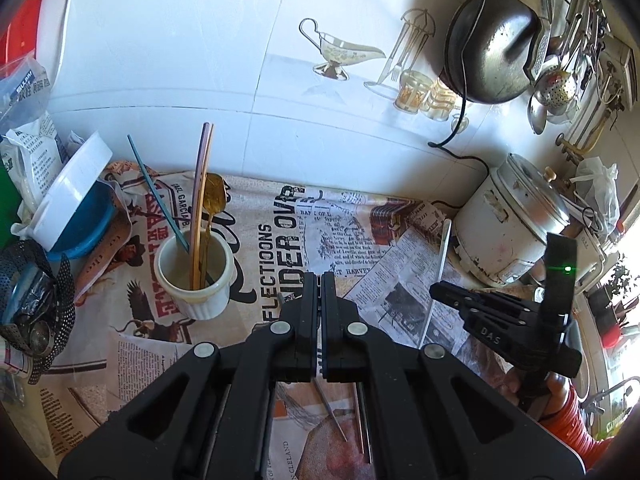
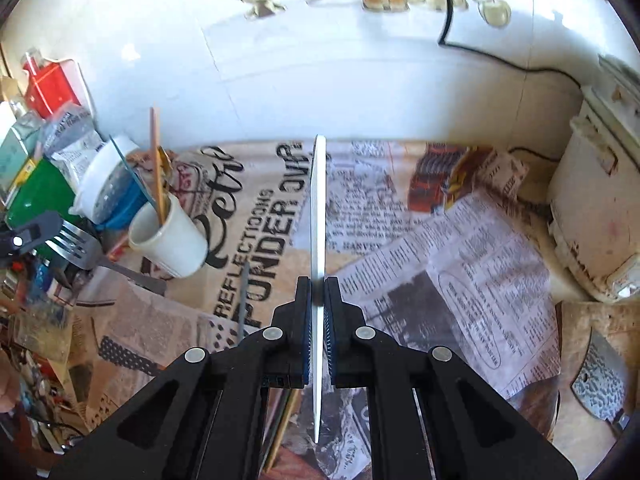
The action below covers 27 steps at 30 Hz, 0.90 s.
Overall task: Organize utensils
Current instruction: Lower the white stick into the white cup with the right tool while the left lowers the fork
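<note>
A white ribbed cup (image 1: 194, 276) stands on the newspaper-covered counter and holds several chopsticks and a gold spoon (image 1: 212, 196); it also shows in the right wrist view (image 2: 170, 238). My right gripper (image 2: 318, 284) is shut on a long white utensil (image 2: 319, 208), held upright above the counter; the same gripper (image 1: 436, 290) and utensil (image 1: 438, 276) show in the left wrist view. My left gripper (image 1: 319, 280) is shut, with a thin metal stem just showing at its left fingertip. In the right wrist view a steel fork (image 2: 76, 244) sticks out of it at the left edge.
A white rice cooker (image 1: 508, 224) stands at the right with a black cord. A blue bowl with white lid (image 1: 76, 200) and packets crowd the left. Loose metal sticks (image 1: 332, 416) lie under my left gripper. A patterned cleaver (image 2: 600, 384) lies at the right.
</note>
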{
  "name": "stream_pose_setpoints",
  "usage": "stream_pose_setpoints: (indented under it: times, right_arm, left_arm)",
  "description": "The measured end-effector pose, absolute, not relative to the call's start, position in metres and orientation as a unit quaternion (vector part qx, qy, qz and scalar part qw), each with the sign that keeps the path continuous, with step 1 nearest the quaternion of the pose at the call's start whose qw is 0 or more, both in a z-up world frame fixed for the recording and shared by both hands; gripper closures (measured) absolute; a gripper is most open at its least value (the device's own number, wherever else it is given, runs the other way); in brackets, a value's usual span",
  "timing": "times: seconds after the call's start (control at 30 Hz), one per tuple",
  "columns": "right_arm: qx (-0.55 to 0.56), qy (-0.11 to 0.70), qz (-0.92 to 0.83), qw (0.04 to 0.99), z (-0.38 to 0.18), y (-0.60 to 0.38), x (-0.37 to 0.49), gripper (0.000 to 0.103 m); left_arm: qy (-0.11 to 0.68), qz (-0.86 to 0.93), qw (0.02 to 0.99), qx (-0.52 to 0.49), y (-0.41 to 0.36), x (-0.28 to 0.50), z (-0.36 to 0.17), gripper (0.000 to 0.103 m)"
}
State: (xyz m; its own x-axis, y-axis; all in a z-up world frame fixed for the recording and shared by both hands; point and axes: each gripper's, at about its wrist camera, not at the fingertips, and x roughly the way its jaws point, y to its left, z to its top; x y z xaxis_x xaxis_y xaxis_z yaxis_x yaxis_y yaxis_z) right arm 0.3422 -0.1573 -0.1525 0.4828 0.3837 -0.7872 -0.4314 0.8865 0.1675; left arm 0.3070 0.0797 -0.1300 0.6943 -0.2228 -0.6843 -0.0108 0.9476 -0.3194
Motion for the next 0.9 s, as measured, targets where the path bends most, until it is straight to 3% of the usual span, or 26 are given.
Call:
stream_pose_setpoints:
  times: [0.53,0.9]
  right_arm:
    - [-0.022,0.339,0.338,0.878,-0.077,-0.065,0.355,0.097]
    - [-0.025,0.303,0.369,0.878,-0.070,0.021,0.387,0.097]
  left_arm:
    - [0.346,-0.022,0.925,-0.154,0.129,0.322,-0.103,0.103]
    - [0.357,-0.022,0.912,-0.200,0.168,0.354,-0.131,0.103]
